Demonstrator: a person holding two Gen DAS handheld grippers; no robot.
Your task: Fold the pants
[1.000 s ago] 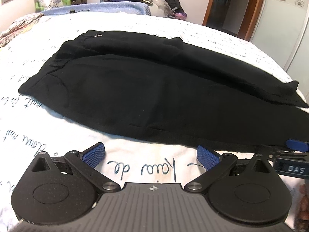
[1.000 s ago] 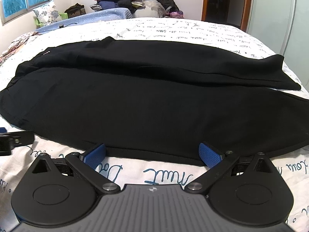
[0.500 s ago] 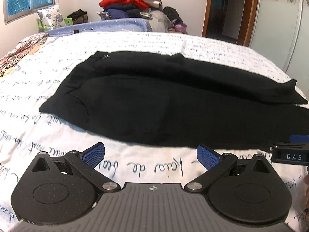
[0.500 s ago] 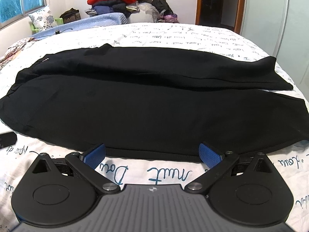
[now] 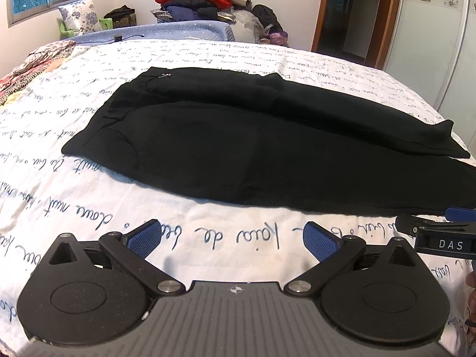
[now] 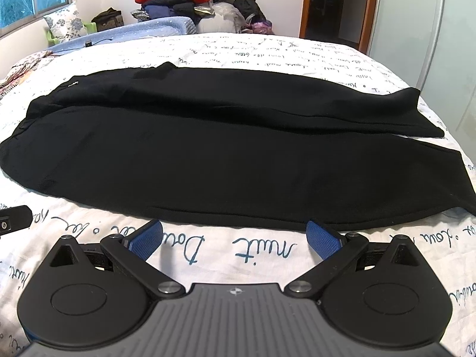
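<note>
Black pants (image 5: 253, 145) lie flat on the bed, folded lengthwise, waistband to the left and leg hems to the right; they also fill the right wrist view (image 6: 223, 154). My left gripper (image 5: 232, 238) is open and empty, hovering over the bedsheet just short of the pants' near edge. My right gripper (image 6: 233, 238) is open and empty, also just short of the near edge, toward the leg end. The right gripper shows at the right edge of the left wrist view (image 5: 440, 235). The left gripper's tip shows at the left edge of the right wrist view (image 6: 15, 223).
A white bedsheet with blue script (image 5: 89, 208) covers the bed. A pile of clothes (image 5: 202, 3) stands behind the bed. A floral pillow (image 5: 78, 19) and patterned cloth (image 5: 26, 68) lie at the far left. A doorway (image 5: 354, 12) is at the back right.
Both grippers have pulled back and risen from the pants' near edge, so more of the bedsheet and room shows. Both stay open. The pants have not moved.
</note>
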